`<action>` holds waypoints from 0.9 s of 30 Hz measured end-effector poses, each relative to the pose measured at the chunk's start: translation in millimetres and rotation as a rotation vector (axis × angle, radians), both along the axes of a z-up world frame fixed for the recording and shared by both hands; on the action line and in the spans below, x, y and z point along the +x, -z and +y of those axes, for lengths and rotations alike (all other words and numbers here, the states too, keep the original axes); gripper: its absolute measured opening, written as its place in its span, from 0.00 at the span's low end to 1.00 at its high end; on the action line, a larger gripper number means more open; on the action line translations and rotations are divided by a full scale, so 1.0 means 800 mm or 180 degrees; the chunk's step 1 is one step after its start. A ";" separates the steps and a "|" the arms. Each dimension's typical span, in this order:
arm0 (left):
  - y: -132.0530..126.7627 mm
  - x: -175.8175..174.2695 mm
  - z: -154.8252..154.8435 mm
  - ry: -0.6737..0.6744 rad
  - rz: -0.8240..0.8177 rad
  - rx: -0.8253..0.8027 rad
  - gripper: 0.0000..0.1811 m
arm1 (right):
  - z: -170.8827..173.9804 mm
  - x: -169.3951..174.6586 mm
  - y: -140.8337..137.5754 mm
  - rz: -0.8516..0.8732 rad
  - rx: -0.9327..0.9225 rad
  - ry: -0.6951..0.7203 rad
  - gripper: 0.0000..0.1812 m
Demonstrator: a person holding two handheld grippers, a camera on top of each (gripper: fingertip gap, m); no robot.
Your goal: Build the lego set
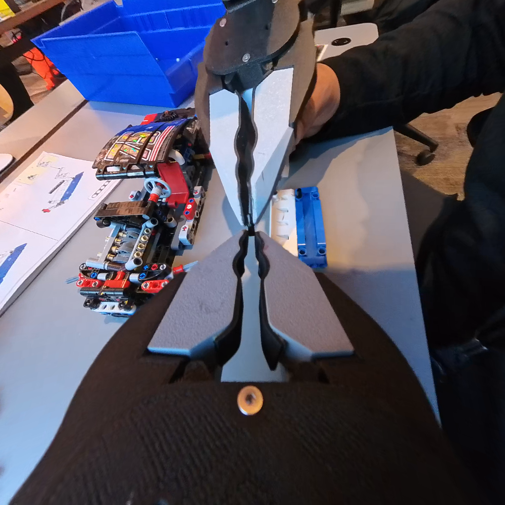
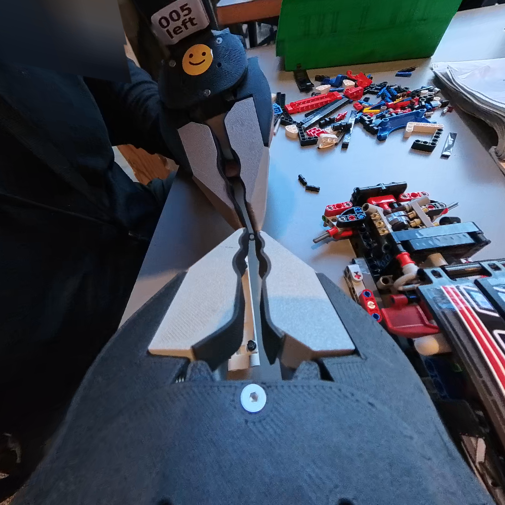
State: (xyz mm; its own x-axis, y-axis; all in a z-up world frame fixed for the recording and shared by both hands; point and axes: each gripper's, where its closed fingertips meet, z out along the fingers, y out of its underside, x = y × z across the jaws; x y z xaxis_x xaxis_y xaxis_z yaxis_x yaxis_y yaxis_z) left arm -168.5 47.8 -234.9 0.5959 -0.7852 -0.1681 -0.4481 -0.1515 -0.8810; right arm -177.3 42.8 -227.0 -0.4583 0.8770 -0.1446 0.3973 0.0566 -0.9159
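Observation:
The partly built Lego car [image 1: 142, 218], black with red and blue parts, lies on the grey table left of both grippers; it also shows in the right wrist view [image 2: 410, 246]. My left gripper [image 1: 250, 234] and my right gripper [image 1: 248, 220] meet tip to tip above the table. Both are shut on a small black pin [image 1: 250, 229]. In the right wrist view the right gripper [image 2: 251, 238] pinches the pin [image 2: 251, 236], and the left gripper [image 2: 249, 226] comes in from above. A blue panel [image 1: 311, 226] and a white panel [image 1: 284, 218] lie beneath.
A blue bin [image 1: 123, 54] stands behind the car, with an instruction booklet [image 1: 41, 205] to the left. A pile of loose Lego pieces [image 2: 369, 109], a green bin [image 2: 355, 27], a stack of papers [image 2: 478, 87] and two loose black pins [image 2: 308, 183] lie on the table. My left and right fingertips are right by each other.

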 end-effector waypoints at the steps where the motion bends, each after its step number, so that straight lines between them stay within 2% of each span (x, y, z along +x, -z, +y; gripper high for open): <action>1: -0.001 -0.001 0.001 -0.0018 0.0004 0.0035 0.01 | 0.001 0.000 -0.001 0.0007 -0.0020 0.0006 0.01; 7: -0.005 -0.010 0.009 -0.0190 -0.0038 0.0087 0.03 | 0.013 0.005 -0.008 0.0061 -0.0102 0.0083 0.01; 17: -0.005 -0.014 0.012 -0.0230 -0.0151 -0.0027 0.05 | 0.057 0.014 -0.033 0.0311 -0.0063 0.0505 0.01; 27: -0.002 -0.013 0.013 -0.0250 -0.0039 0.0014 0.03 | 0.049 0.011 -0.022 0.0210 0.0034 0.0439 0.01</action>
State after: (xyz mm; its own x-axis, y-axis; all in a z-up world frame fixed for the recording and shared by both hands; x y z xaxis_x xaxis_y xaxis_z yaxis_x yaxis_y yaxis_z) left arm -178.5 57.8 -233.3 0.6577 -0.7353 -0.1636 -0.4241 -0.1820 -0.8871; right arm -168.6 82.1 -209.8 -0.3414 0.9337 -0.1083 0.3408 0.0156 -0.9400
